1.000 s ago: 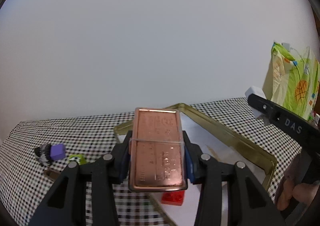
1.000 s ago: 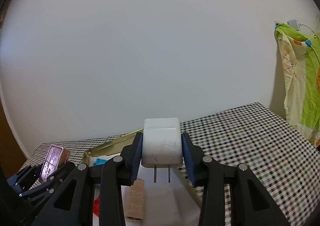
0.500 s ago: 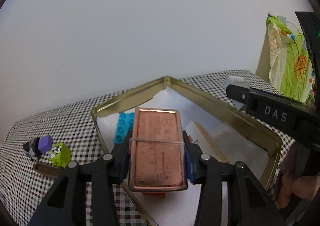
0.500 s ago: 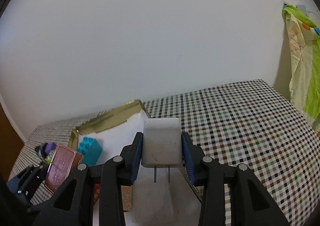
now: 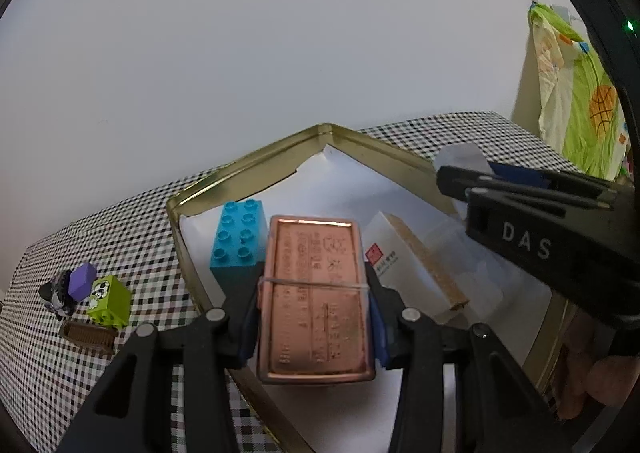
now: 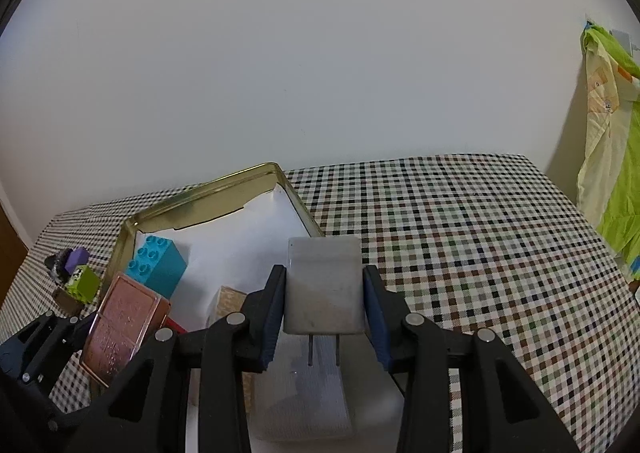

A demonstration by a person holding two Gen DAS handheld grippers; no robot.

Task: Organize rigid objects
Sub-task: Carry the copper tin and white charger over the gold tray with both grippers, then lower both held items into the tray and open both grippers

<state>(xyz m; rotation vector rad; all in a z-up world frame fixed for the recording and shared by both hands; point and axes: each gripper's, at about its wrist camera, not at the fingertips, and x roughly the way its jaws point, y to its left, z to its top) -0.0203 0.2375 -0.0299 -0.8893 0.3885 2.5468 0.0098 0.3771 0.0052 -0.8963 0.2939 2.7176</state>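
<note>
- Gold tin (image 6: 132,221), paper-lined, sits on the checked tablecloth (image 6: 460,237); both loads hang above it. Step in hand, as I judge: delivery into the tin.
- Left gripper (image 5: 314,317) is clamped on the copper case (image 5: 316,297), blue brick (image 5: 238,237) at its 11 o'clock.
- Right gripper (image 6: 324,313) is clamped on the white charger (image 6: 323,285), prongs toward the camera, above the tin's right side.
- Next move likely calls for lowering each onto bare liner clear of brick and white box (image 5: 408,265), then releasing.
- Small toys (image 5: 94,295) lie outside, at the tin's 9 o'clock.

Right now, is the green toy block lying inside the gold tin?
No, the green toy block sits on the checked cloth outside the gold tin, beside a purple block.
</note>
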